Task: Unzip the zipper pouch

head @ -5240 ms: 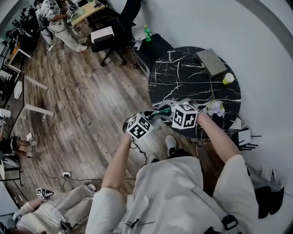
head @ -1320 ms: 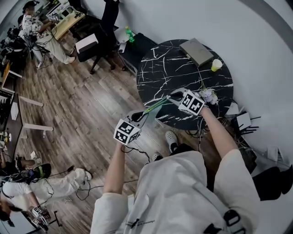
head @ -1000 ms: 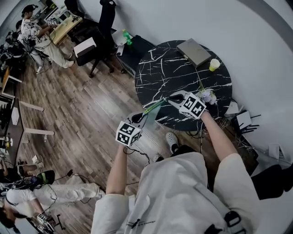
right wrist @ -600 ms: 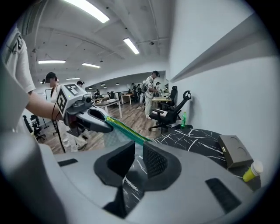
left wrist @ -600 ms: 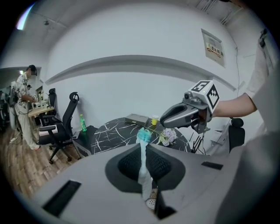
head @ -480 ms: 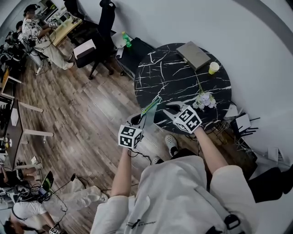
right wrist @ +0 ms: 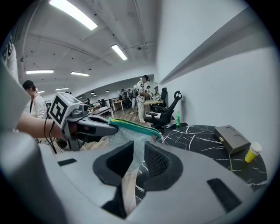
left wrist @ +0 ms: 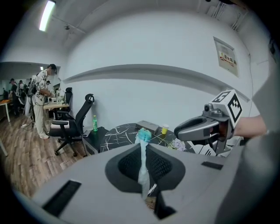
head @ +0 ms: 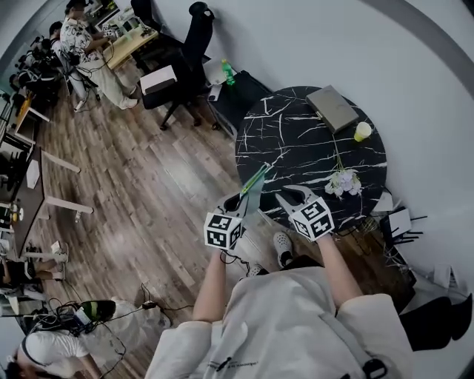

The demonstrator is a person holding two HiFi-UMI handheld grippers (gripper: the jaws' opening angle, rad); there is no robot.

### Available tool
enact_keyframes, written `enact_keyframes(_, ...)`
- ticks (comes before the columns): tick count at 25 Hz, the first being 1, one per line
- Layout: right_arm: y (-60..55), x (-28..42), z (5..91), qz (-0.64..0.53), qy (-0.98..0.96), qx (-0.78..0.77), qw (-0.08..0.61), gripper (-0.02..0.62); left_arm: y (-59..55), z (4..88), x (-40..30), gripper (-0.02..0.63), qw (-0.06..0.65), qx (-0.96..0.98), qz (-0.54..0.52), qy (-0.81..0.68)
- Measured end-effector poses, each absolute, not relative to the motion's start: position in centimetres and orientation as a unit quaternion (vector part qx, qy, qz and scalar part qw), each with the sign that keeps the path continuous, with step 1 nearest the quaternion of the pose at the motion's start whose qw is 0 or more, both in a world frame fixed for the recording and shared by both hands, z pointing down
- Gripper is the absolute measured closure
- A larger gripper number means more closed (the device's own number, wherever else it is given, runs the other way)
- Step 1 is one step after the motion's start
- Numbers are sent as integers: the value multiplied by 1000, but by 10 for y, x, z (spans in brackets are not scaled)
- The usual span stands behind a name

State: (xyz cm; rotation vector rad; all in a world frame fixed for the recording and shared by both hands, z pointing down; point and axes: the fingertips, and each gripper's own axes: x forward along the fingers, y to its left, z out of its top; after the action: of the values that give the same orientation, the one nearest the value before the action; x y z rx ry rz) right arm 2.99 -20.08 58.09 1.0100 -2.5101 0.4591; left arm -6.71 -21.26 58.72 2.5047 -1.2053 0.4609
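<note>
Floor: brown wood-plank floor (head: 148, 170), greyish in patches.
Walls: plain white wall (head: 311, 37), small framed notice (left wrist: 225, 57) high up.
Light: long ceiling strip lights (right wrist: 74, 13), lit.
Table: round black white-veined marble-pattern table (head: 296, 141) near the wall, bearing a flat grey box (head: 332, 108), a yellow cup (head: 362, 131) and a pale flower bunch (head: 343, 180).
Seating: black office chair (head: 194, 29) beside a low dark cabinet (head: 244, 85) with a green bottle (head: 229, 72) on top.
Far end: wooden desk (head: 129, 41), people nearby.

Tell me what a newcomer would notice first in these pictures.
A zipper pouch with a green zipper hangs in mid-air, pinched in the left gripper. Just beyond it stands a round black marble table, carrying a yellow cup and a grey box on its far side.
</note>
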Motion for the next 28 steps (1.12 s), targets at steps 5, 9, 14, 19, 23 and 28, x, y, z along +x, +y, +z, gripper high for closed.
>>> enact_keyframes(5,-199,29,577,171,-888,385,186,511,-211,579,-75,582,168,870,143,-440)
enact_keyframes(9,-198,28,570,166,-885,398,176,512,-208,575,-81,581,171,865,131,-453)
enact_keyframes(14,-196,28,563,173,-882,410,157,517,-205,573,-85,583,165,859,133,-465)
enact_keyframes(19,-193,25,560,182,-880,414,144,522,-202,567,-84,582,159,856,124,-476)
enact_keyframes(23,-190,25,558,187,-880,413,139,529,-195,566,-82,583,156,857,131,-474)
enact_keyframes(28,-189,27,560,193,-879,414,136,543,-192,566,-79,583,153,858,134,-471)
